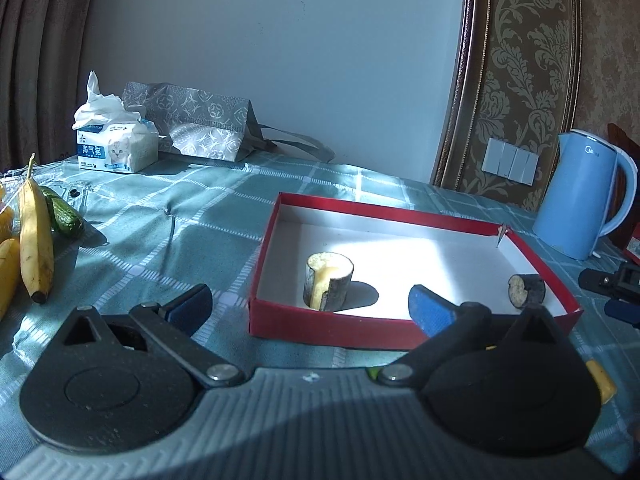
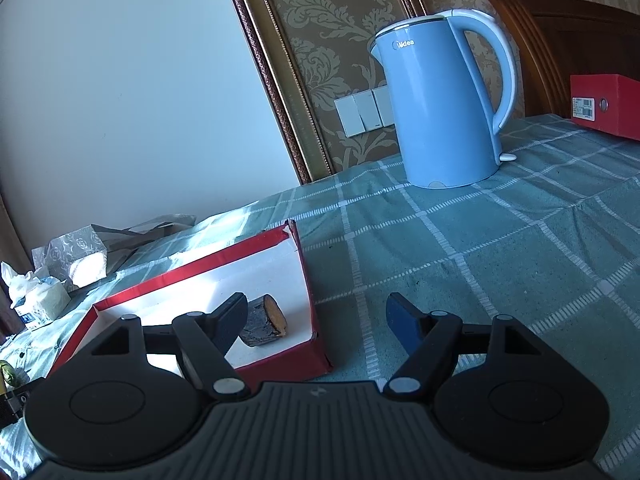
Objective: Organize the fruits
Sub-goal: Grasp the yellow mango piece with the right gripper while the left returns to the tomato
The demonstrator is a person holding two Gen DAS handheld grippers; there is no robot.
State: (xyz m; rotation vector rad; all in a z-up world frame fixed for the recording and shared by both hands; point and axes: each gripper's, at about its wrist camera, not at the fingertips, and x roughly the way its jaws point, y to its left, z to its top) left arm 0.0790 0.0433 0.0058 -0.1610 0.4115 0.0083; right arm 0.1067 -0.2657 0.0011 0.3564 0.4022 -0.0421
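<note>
A shallow red tray (image 1: 362,205) with a white floor lies on the checked cloth. Inside it a short cut stalk piece (image 1: 329,282) with a pale core stands upright, and a darker cut piece (image 1: 527,289) lies near the right corner. My left gripper (image 1: 308,305) is open just before the tray's near wall, with nothing between its blue pads. A banana (image 1: 36,236) and a cucumber (image 1: 64,216) lie at the far left. In the right wrist view my right gripper (image 2: 318,312) is open over the tray's corner (image 2: 192,270), its left finger beside the dark piece (image 2: 266,320), not gripping it.
A blue kettle (image 1: 580,200) (image 2: 444,112) stands behind the tray to the right. A tissue pack (image 1: 116,148) and a grey patterned bag (image 1: 200,128) sit at the back left. A red box (image 2: 604,104) is at the far right. More yellow fruit (image 1: 6,272) lies at the left edge.
</note>
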